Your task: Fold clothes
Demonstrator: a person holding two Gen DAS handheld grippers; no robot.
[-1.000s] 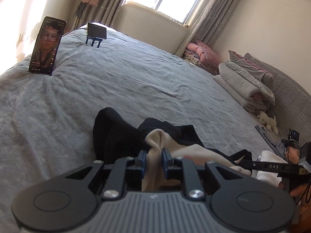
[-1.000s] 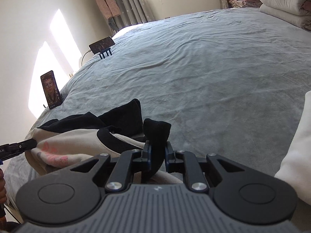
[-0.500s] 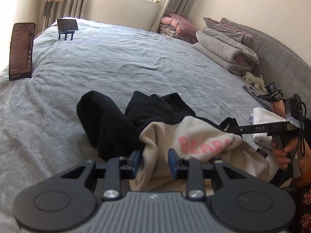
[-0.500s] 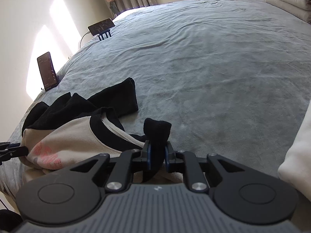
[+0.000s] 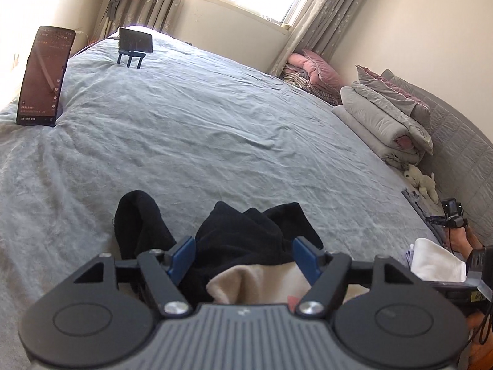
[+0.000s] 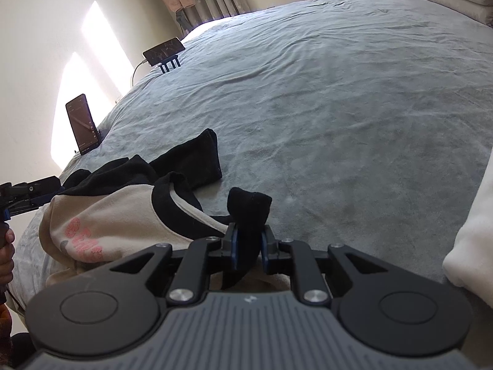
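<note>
A crumpled cream sweatshirt (image 6: 101, 215) with black sleeves, black collar and pink lettering lies at the near edge of the grey bed (image 6: 339, 108). My left gripper (image 5: 245, 257) is open, its blue pads wide apart over the black and cream fabric (image 5: 243, 240), gripping nothing. My right gripper (image 6: 249, 248) is shut on a black cuff of the sweatshirt (image 6: 249, 203), which sticks up between the fingers. The left gripper also shows at the left edge of the right wrist view (image 6: 27, 192).
Two phones stand on the bed: one upright at the left (image 5: 44, 75), one on a small blue stand farther back (image 5: 135, 41). Folded quilts (image 5: 385, 120) and a plush toy (image 5: 420, 180) lie along the headboard. A white folded cloth (image 5: 437, 260) sits at the right.
My left gripper has opened and let go of the cream fabric it held a second ago. The right gripper stays shut on the black cuff.
</note>
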